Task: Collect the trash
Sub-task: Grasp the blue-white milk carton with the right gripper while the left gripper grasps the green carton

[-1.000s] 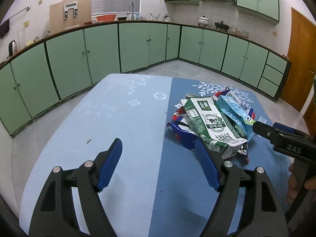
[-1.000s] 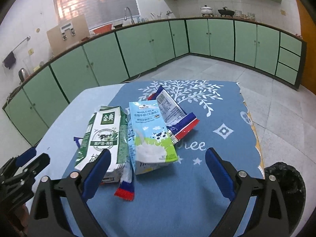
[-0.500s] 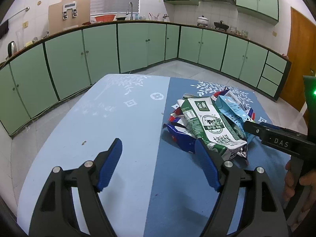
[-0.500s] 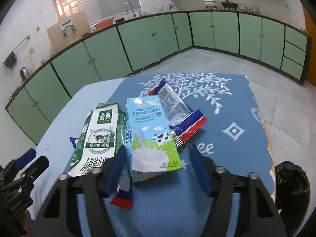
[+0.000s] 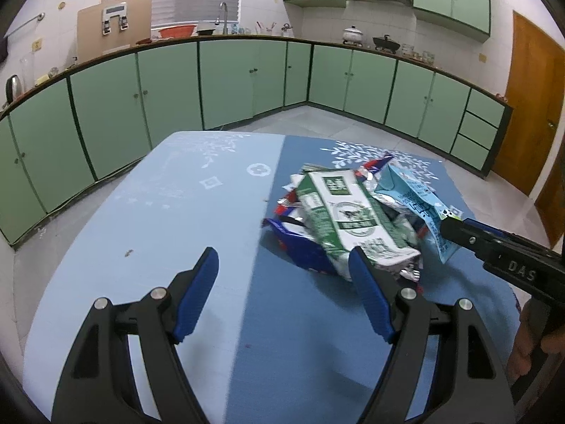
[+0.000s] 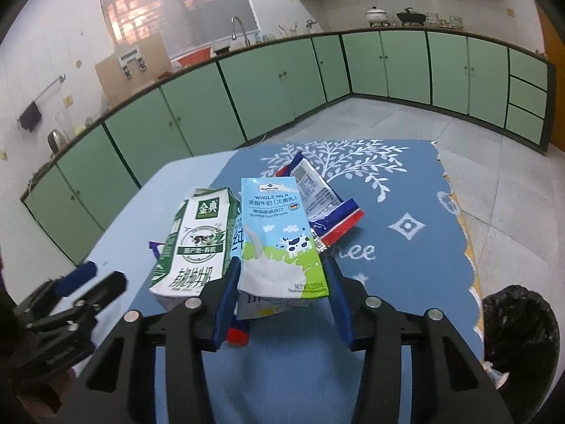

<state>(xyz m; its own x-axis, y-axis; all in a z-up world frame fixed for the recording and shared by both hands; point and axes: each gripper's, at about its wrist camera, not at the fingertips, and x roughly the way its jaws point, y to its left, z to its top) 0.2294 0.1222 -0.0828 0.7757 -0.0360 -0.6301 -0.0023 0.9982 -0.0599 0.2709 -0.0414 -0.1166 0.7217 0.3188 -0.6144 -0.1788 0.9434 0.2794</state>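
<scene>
A pile of trash lies on the blue table (image 6: 406, 275): a green and white milk carton (image 6: 197, 240), a light blue WHOLE MILK carton (image 6: 279, 243) and a red, white and blue wrapper (image 6: 325, 205). My right gripper (image 6: 282, 293) is shut on the near end of the light blue carton, one finger on each side. In the left wrist view my left gripper (image 5: 282, 289) is open and empty, just left of the green carton (image 5: 339, 212). The light blue carton (image 5: 413, 201) shows there with the right gripper (image 5: 459, 233) on it.
A black-lined trash bin (image 6: 519, 328) stands on the floor to the right of the table. A dark blue wrapper (image 5: 300, 243) lies under the green carton. Green cabinets (image 5: 226, 84) line the walls behind. A small speck (image 5: 128, 253) lies on the light blue half.
My right gripper moved forward and closed its fingers onto the light blue milk carton. My left gripper stayed open and drifted slightly.
</scene>
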